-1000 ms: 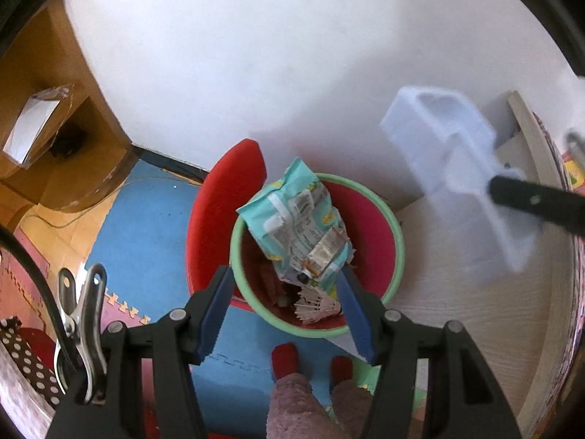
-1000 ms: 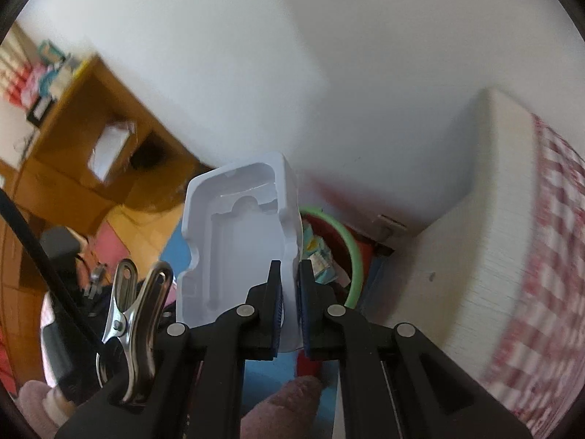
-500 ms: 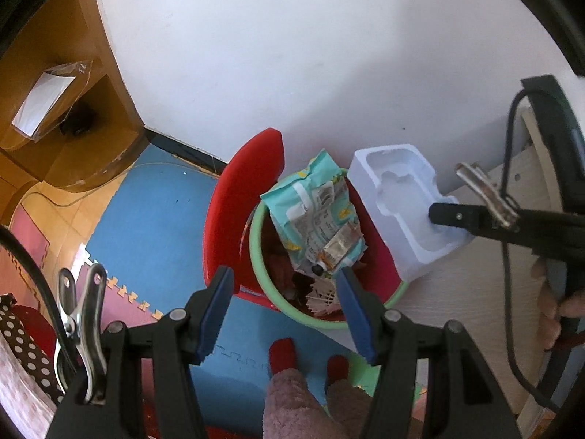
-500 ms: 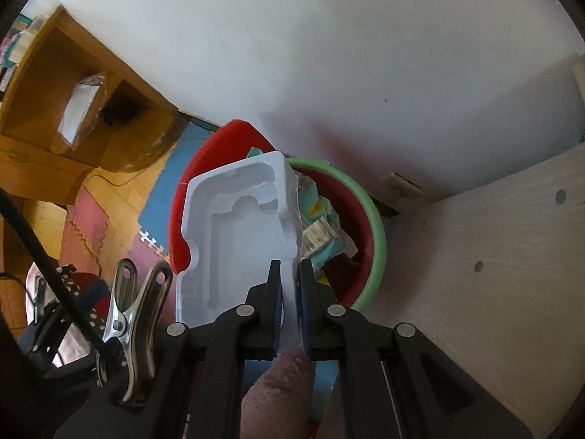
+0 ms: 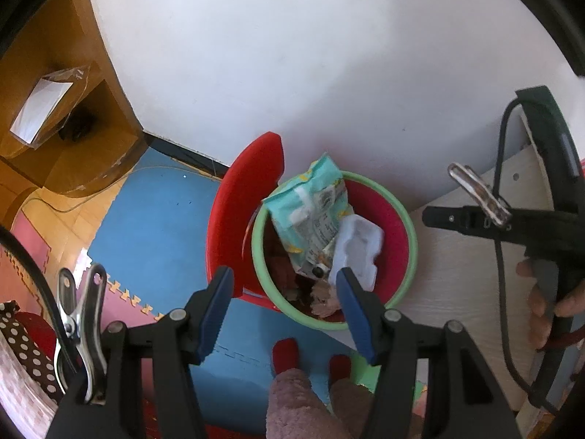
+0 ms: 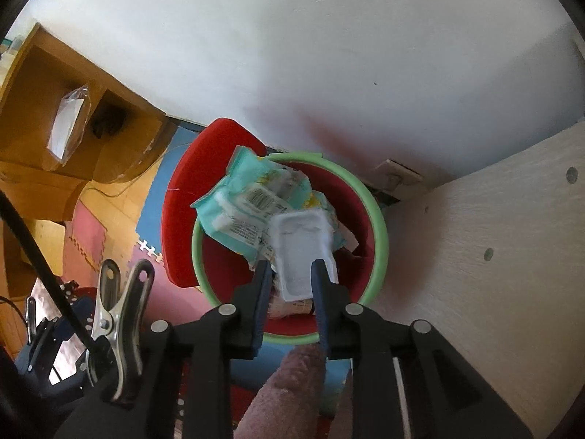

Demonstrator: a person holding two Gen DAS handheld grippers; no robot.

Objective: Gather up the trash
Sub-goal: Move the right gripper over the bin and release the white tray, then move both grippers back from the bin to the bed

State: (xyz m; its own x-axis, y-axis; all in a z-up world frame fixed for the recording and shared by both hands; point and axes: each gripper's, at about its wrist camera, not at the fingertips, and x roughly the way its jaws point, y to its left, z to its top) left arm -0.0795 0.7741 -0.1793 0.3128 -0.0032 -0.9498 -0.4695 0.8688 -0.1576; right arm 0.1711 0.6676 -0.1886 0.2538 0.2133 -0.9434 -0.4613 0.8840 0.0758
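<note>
Below me the floor is blue foam mat (image 5: 157, 241) with pink puzzle-edged tiles at its left; a white wall (image 5: 310, 73) rises behind, a wooden shelf unit (image 5: 65, 135) stands in the left corner, and a pale wood table (image 5: 464, 292) edge runs along the right. The red bin (image 5: 396, 241) with its green rim sits on the floor against the table edge, its red lid (image 5: 241, 216) tipped up on the left side.

The white plastic tray (image 6: 303, 252) lies inside the bin, long axis running from my right hand-held gripper (image 6: 292, 278) toward the wall, hollow side up, leaning on a teal wipes pack (image 6: 252, 201) that pokes over the far-left rim.

My right jaws have just been opening: the tray is seen between them, the pads no longer pressing it. My left hand-held gripper (image 5: 285, 292) hangs over the bin's near rim, jaws wide apart and empty.

Open room lies left over the mat; the table and wall close the right and far sides.
</note>
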